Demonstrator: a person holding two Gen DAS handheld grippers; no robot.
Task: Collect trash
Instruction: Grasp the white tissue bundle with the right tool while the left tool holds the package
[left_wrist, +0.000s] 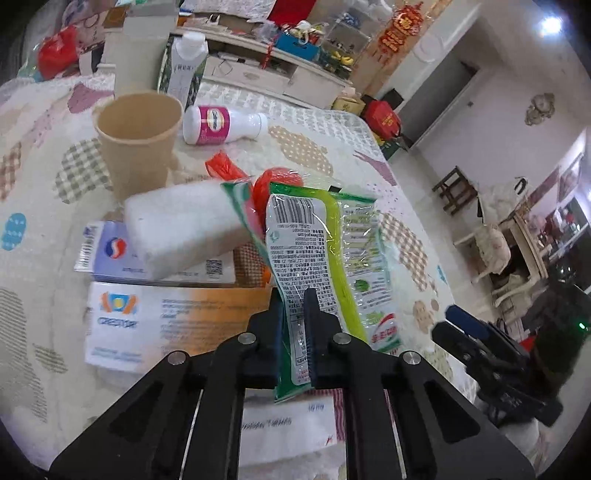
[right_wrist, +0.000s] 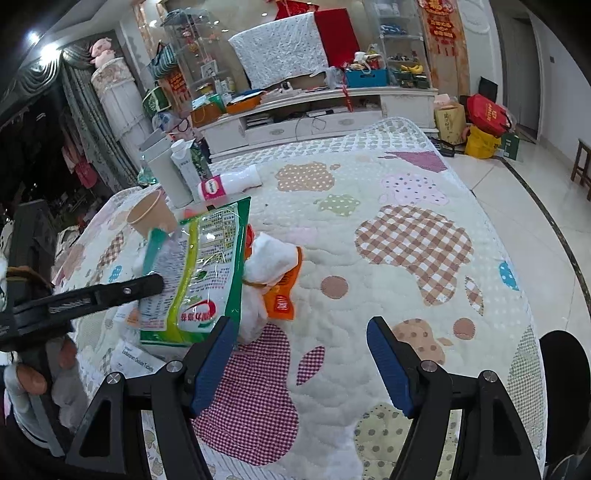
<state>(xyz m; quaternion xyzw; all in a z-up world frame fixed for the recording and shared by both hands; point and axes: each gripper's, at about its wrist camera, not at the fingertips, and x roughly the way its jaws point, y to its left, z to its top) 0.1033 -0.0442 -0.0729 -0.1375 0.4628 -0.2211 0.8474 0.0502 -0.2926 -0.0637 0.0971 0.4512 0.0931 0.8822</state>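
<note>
Jaws of the left gripper (left_wrist: 293, 321) pinch one green snack wrapper (left_wrist: 328, 236), lifted over a patchwork-quilted counter (right_wrist: 369, 258); the right gripper (right_wrist: 301, 363) stands spread, empty. Beyond: one paper cup (left_wrist: 138, 136), one white bottle (left_wrist: 221, 123), two flat boxes, then a cluttered cabinet (right_wrist: 317, 110).

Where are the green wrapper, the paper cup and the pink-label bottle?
green wrapper (left_wrist: 295, 236): left wrist view, on its barcode panel.
paper cup (left_wrist: 138, 147): left wrist view, on its outer wall.
pink-label bottle (left_wrist: 214, 125): left wrist view, on its label.
</note>
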